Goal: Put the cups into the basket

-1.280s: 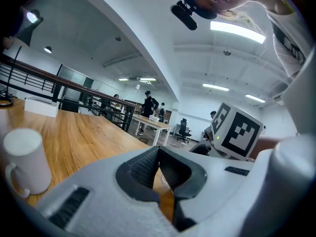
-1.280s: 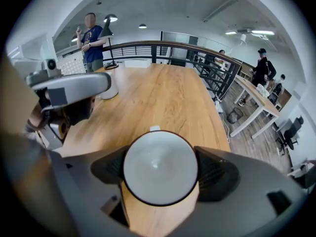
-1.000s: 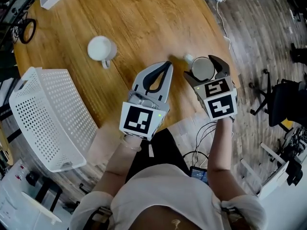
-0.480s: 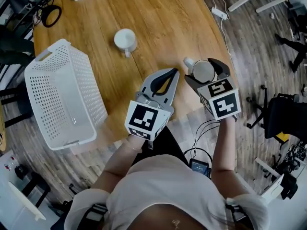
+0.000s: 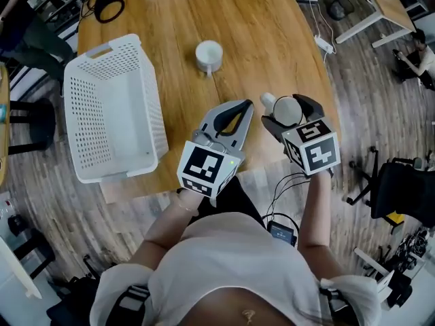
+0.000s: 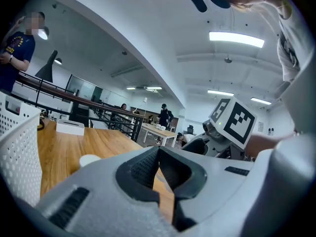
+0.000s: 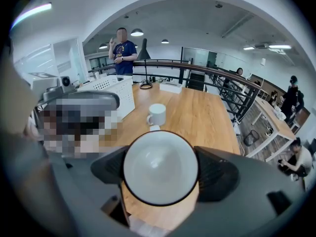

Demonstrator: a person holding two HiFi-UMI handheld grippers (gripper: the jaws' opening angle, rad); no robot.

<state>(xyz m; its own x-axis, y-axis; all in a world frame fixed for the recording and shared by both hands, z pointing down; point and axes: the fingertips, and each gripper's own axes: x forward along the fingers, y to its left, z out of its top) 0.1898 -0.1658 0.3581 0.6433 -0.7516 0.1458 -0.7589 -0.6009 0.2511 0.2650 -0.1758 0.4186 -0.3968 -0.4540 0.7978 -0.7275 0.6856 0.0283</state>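
- Table [image 5: 258, 39] of light wood with a rounded edge fills the middle of the room; the person stands at its near side and looks down on it.
- White basket [image 5: 151, 97] with many small holes in its walls stands upright at the left edge of the table, its opening up, well apart from both grippers.
- Left gripper [image 5: 243, 106] is held over the near part of the table, just beside the right one. Its jaws are pressed together at the tips and hold nothing; only a narrow gap shows behind the tips.
- Right gripper [image 5: 293, 112] is at the near right edge of the table. Its jaws are on the two sides of a white cup [image 5: 285, 107] and grip it, with the cup's mouth turned toward the gripper's own camera and the handle pointing away.
- Second white cup [image 5: 209, 53] stands upright on the bare wood further in, between the basket and the grippers, touching neither. Both cups are outside the basket.
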